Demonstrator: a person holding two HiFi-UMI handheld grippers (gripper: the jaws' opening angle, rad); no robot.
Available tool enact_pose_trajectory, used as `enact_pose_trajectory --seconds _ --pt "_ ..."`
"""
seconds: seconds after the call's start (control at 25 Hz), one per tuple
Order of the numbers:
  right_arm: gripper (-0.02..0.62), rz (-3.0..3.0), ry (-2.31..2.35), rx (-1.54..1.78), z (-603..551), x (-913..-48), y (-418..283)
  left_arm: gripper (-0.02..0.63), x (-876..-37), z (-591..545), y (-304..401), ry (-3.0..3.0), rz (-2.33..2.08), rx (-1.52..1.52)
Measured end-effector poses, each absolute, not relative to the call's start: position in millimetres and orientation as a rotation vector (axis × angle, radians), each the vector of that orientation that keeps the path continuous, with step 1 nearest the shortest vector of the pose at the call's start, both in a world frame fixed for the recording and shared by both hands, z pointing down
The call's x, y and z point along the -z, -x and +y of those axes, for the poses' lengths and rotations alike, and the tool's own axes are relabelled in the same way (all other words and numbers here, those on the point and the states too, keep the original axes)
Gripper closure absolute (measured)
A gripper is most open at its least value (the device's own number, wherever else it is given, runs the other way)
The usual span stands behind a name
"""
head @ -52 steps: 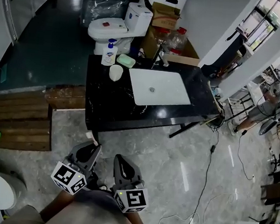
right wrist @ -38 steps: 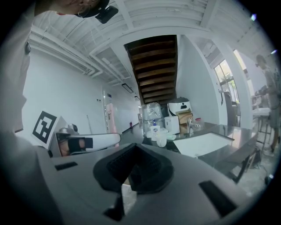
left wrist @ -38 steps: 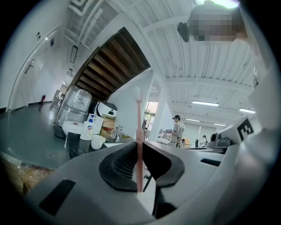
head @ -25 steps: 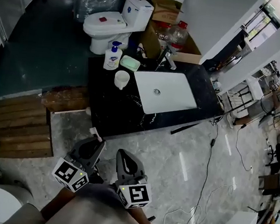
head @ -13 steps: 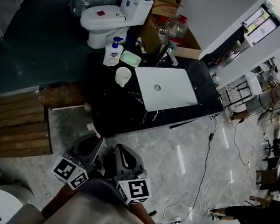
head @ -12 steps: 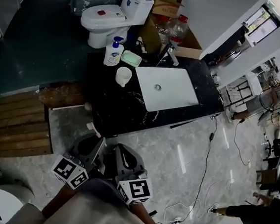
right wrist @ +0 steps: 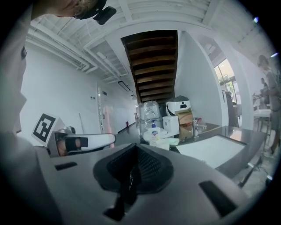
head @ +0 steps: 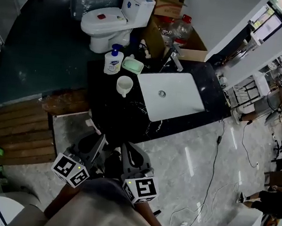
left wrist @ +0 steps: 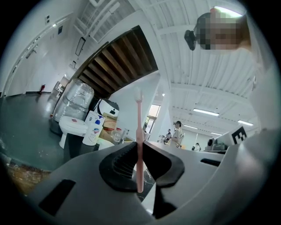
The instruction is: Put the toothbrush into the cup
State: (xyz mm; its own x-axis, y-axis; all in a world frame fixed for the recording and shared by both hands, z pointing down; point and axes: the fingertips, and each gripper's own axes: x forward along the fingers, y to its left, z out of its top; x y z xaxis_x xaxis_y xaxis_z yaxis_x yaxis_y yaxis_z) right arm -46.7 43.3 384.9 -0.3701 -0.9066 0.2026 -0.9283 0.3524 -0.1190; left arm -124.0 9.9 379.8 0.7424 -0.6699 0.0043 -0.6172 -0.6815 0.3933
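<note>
The left gripper (left wrist: 138, 151) is clamped on the pink toothbrush (left wrist: 139, 125), whose long axis stands upright across the jaws, bristles up. The cup (head: 124, 85) sits ahead on the black counter (head: 112, 113), just left of the sink (head: 171, 97), well apart from both grippers and seemingly nearer the left. The right gripper (right wrist: 131, 169) is closed on nothing.

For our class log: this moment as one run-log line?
left gripper: shut on toothbrush | right gripper: shut, empty | cup: on counter
</note>
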Motion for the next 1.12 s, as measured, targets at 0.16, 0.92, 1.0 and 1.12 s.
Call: enact_pose_trajectory --seconds 0.16,0.92,1.0,1.12 --pt "0.589 -2.506 -1.698 -0.332 19.0 -384.4 37.2 0.560 -378.4 -14.0 117.6 -2.572 -0.999 0.189" --pt "0.589 -2.570 -1.563 -0.406 -86.2 -400.8 4.0 0.560 -389.0 -114.9 67.0 -2.532 -1.014 0.163" --pt "0.589 -2.589 -1.549 -0.410 -98.5 -400.6 -0.6 0.560 -389.1 -126.3 61.7 -2.536 -1.029 0.158" --pt "0.589 -2.618 -1.525 -0.422 -109.7 -400.0 -6.3 0.560 -389.8 -137.3 54.4 -2.532 -1.056 0.151"
